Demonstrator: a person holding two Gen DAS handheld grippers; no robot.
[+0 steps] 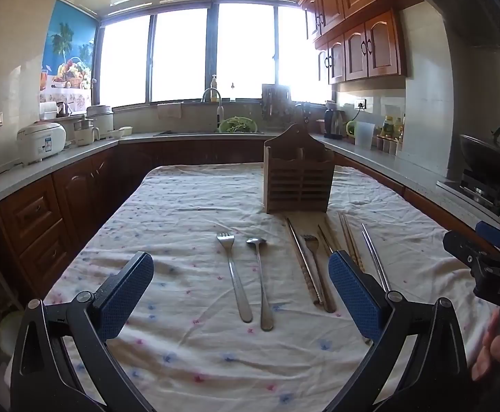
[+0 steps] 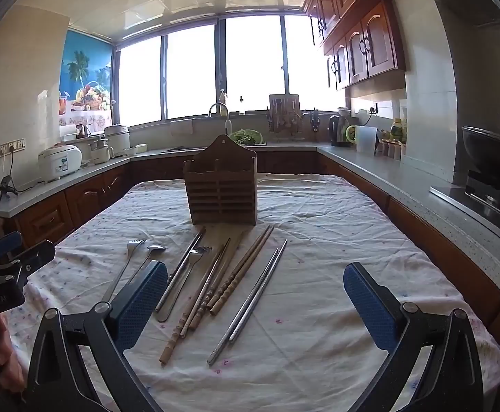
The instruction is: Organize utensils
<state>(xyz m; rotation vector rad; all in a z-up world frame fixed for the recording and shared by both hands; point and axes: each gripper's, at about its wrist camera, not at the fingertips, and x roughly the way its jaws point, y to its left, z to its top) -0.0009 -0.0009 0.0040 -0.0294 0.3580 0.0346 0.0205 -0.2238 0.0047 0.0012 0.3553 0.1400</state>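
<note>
Kitchen surface (image 1: 181,206): fork (image 1: 233,271) lies lengthwise dead ahead between the left gripper (image 1: 241,295) jaws, wide and empty; right gripper (image 2: 255,305) equally wide, probably farther.

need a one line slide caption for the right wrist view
Open right gripper hovers over forks, a spoon and chopsticks laid before a wooden utensil holder.

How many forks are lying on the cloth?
2. One fork lies leftmost, beside the spoon. The second fork lies further right among the chopsticks, partly overlapped by them. None shows inside the wooden holder.
</note>
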